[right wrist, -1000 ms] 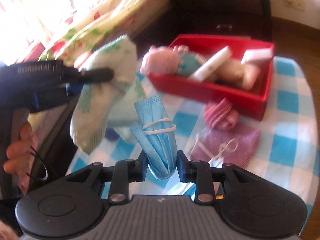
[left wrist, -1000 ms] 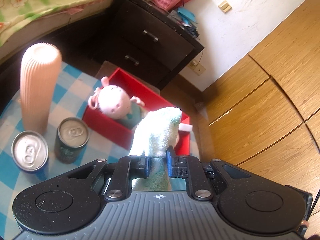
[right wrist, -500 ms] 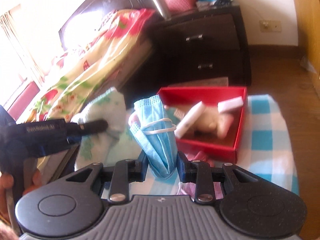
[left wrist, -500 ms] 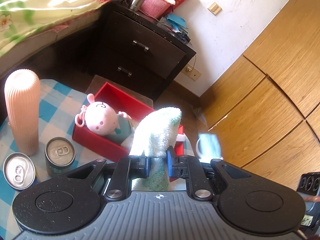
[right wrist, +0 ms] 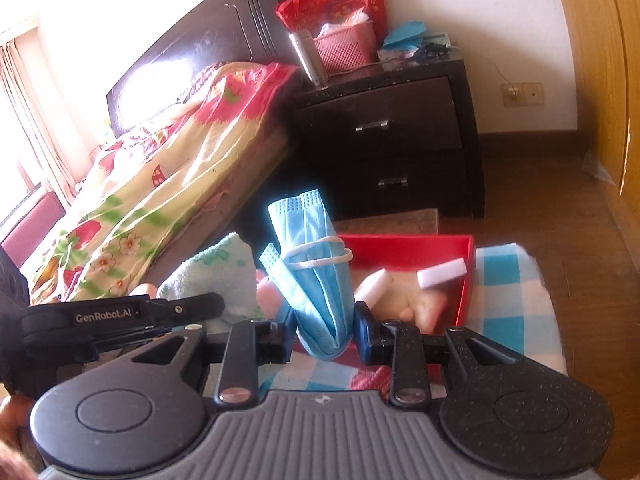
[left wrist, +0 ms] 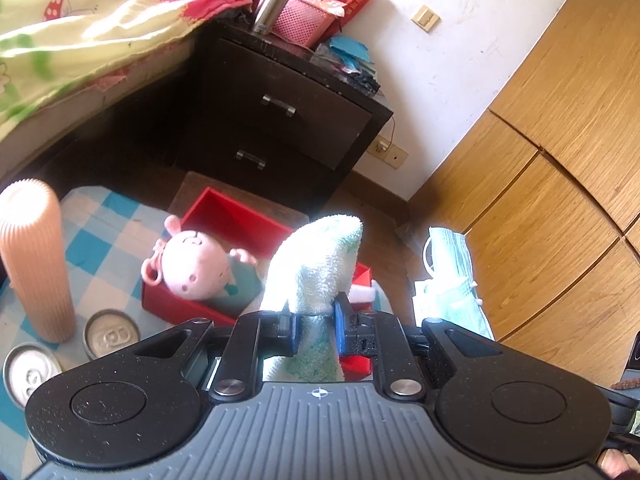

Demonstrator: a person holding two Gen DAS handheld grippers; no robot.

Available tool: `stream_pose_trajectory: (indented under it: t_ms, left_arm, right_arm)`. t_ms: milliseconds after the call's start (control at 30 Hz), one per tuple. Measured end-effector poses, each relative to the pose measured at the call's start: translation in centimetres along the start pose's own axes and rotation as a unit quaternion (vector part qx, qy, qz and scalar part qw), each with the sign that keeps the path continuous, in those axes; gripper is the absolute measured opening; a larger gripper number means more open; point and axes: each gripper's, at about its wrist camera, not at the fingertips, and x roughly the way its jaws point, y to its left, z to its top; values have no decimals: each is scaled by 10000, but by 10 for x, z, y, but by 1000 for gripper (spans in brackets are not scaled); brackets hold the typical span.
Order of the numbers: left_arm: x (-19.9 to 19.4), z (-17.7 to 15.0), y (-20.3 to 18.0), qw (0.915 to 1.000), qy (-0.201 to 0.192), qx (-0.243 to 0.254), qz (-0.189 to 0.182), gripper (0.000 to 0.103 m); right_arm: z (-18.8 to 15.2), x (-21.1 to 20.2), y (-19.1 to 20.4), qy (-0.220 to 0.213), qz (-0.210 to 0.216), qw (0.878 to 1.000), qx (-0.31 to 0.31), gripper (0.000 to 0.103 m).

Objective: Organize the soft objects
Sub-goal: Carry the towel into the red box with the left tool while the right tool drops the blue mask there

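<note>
My left gripper (left wrist: 314,326) is shut on a pale green towel (left wrist: 320,264) and holds it up above the near side of the red box (left wrist: 236,220). A pink plush pig (left wrist: 196,264) lies in the box. My right gripper (right wrist: 322,332) is shut on a folded blue face mask (right wrist: 316,264) and holds it up in front of the red box (right wrist: 404,248). White foam blocks (right wrist: 442,272) lie in the box. The mask (left wrist: 452,272) shows to the right in the left wrist view. The towel (right wrist: 212,272) and left gripper show at left in the right wrist view.
A ribbed peach cylinder (left wrist: 34,256) and two drink cans (left wrist: 110,336) stand on the blue checked cloth (left wrist: 104,236) left of the box. A pink cloth (right wrist: 368,380) lies near the right gripper. A dark nightstand (left wrist: 288,116), a bed (right wrist: 160,184) and wooden cabinets (left wrist: 560,160) surround the table.
Both grippers have risen and pulled back with the towel and the mask. The box and table look smaller and lower. The right-hand mask has come into the left wrist view.
</note>
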Motion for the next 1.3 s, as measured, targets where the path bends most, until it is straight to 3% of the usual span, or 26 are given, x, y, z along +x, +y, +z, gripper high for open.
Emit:
stream_pose_trajectory:
  t_ms: [800, 1133, 1300]
  left_arm:
    - [51, 52, -26, 9986, -354, 383, -72, 16]
    - [95, 65, -10, 9993, -318, 204, -34, 16]
    - [112, 65, -3, 9996, -187, 216, 42, 19]
  right_arm:
    - [40, 37, -12, -359, -256, 9990, 28, 8]
    - [48, 84, -37, -277, -370, 9988, 182, 8]
    - [42, 115, -50, 18, -448, 9986, 263, 8]
